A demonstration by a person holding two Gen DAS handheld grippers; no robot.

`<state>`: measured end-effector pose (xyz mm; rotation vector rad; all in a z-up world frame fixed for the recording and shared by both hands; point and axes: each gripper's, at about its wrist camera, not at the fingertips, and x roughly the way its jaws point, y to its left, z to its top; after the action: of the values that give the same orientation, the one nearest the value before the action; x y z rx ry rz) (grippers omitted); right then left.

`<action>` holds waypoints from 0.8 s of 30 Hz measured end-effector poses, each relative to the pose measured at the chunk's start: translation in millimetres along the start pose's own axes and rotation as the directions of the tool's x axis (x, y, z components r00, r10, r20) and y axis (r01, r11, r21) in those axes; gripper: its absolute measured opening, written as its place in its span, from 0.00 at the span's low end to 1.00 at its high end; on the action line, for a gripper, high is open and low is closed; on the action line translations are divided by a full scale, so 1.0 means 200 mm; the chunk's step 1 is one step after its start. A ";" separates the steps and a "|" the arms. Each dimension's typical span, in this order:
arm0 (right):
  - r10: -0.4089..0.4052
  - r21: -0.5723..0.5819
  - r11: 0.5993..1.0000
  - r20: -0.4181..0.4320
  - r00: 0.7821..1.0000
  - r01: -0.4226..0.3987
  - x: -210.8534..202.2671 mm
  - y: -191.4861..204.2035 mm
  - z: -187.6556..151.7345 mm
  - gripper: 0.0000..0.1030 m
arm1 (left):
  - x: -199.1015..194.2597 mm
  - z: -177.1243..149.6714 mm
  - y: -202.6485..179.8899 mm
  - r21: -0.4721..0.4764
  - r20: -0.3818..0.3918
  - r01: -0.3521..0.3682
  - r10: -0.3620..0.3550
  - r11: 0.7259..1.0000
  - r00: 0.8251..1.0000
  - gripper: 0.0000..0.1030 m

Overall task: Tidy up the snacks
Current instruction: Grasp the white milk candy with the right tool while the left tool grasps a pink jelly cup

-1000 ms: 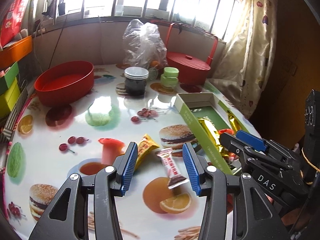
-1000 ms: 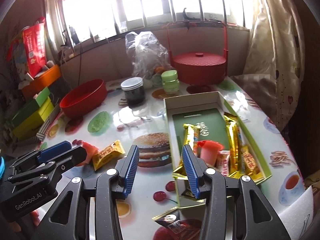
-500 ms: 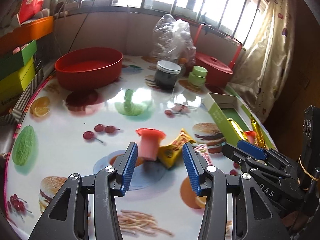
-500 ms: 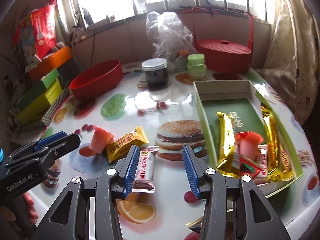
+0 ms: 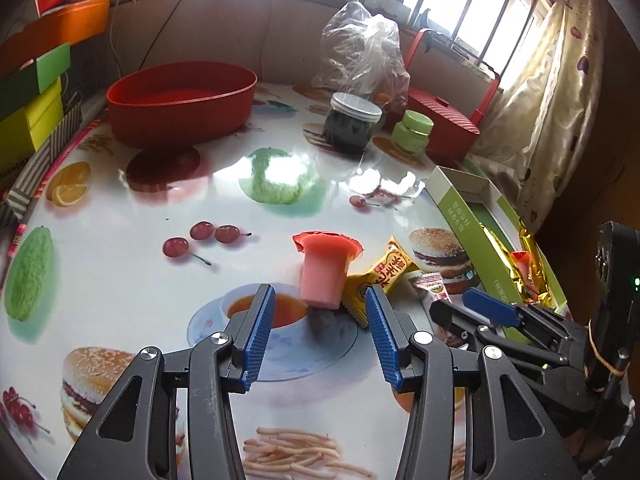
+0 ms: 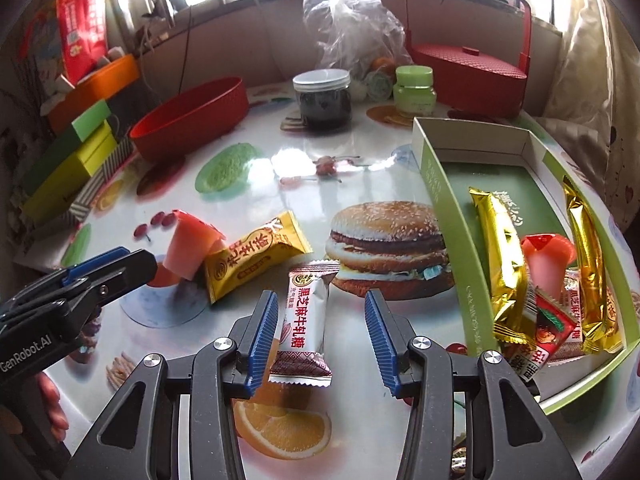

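Observation:
A pink jelly cup (image 5: 325, 270) stands on the printed table just ahead of my open left gripper (image 5: 320, 320); it also shows in the right wrist view (image 6: 188, 250). A yellow snack packet (image 5: 380, 276) leans against the cup on its right (image 6: 256, 254). A white nougat bar (image 6: 304, 320) lies between the open fingers of my right gripper (image 6: 320, 324), close to the left finger. The green box (image 6: 440, 200) on the right holds gold bars (image 6: 500, 248), another pink jelly cup (image 6: 546, 264) and small packets. The right gripper (image 5: 486, 314) shows at the right in the left wrist view.
A red oval tub (image 5: 182, 102), a dark jar (image 5: 352, 122), a green jar (image 5: 412, 130), a clear plastic bag (image 5: 360, 52) and a red handled basket (image 6: 468, 66) stand at the back. Coloured boxes (image 6: 76, 160) are stacked at the left edge.
My left gripper has moved in towards the pink cup, which is now larger and nearer its fingers. My right gripper has moved forward and down, so the white bar now lies between its fingers.

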<state>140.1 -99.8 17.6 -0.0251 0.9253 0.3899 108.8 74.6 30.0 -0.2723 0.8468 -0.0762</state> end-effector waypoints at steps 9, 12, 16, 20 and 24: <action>-0.020 -0.020 1.000 -0.022 1.000 0.020 0.05 0.01 0.00 0.43 | 0.11 0.03 0.01 0.014 -0.039 -0.007 0.008 1.000 0.999 0.47; -0.029 -0.024 0.999 -0.025 0.999 0.028 0.06 0.01 0.00 0.43 | 0.13 0.04 0.01 0.017 -0.047 -0.015 0.015 1.000 0.999 0.47; -0.028 -0.022 0.999 -0.024 0.999 0.027 0.05 0.02 0.00 0.43 | 0.16 0.06 0.01 0.024 -0.048 -0.013 0.014 1.000 0.999 0.47; -0.028 -0.018 0.999 -0.017 0.999 0.027 0.05 0.01 0.00 0.41 | 0.20 0.07 0.01 0.024 -0.061 -0.012 0.014 1.000 0.998 0.47; -0.038 -0.018 0.999 -0.013 0.999 0.037 0.05 0.01 0.00 0.38 | 0.21 0.07 0.00 0.031 -0.063 -0.014 0.016 0.999 0.998 0.47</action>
<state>145.4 -94.4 10.0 -0.0610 0.9331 0.3633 147.9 70.4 8.0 -0.2359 0.9102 -0.0839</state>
